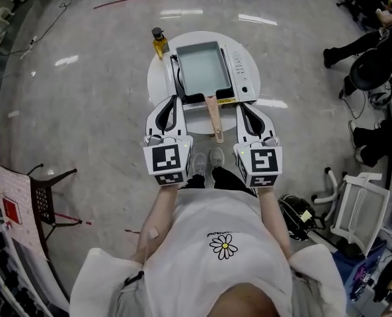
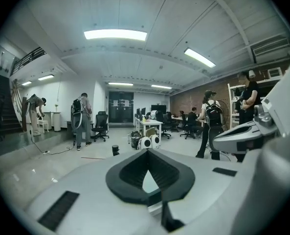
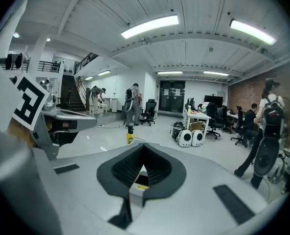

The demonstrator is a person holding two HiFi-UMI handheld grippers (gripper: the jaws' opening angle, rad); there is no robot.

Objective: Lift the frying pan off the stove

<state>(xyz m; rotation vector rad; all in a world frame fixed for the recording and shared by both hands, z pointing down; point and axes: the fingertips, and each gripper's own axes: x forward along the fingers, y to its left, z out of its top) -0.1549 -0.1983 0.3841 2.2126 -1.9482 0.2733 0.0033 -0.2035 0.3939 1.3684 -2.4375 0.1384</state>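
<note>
A rectangular frying pan (image 1: pixel 202 68) with a dark rim and pale inside sits on a white portable stove (image 1: pixel 242 71) on a round white table (image 1: pixel 157 78). Its wooden handle (image 1: pixel 215 117) points toward me, past the table's near edge. My left gripper (image 1: pixel 174 100) hangs just left of the handle, at the pan's near left corner. My right gripper (image 1: pixel 241 106) hangs just right of it, by the stove's near right corner. Both are shut and hold nothing. In the left gripper view the dark pads (image 2: pixel 135 173) meet at the tips; in the right gripper view the pads (image 3: pixel 130 168) do too.
A yellow oil bottle (image 1: pixel 158 43) stands on the table's back left edge, also visible in the right gripper view (image 3: pixel 129 136). A dark stool (image 1: pixel 47 193) stands at the left, a white chair (image 1: pixel 361 210) at the right. People (image 1: pixel 374 65) sit at the far right.
</note>
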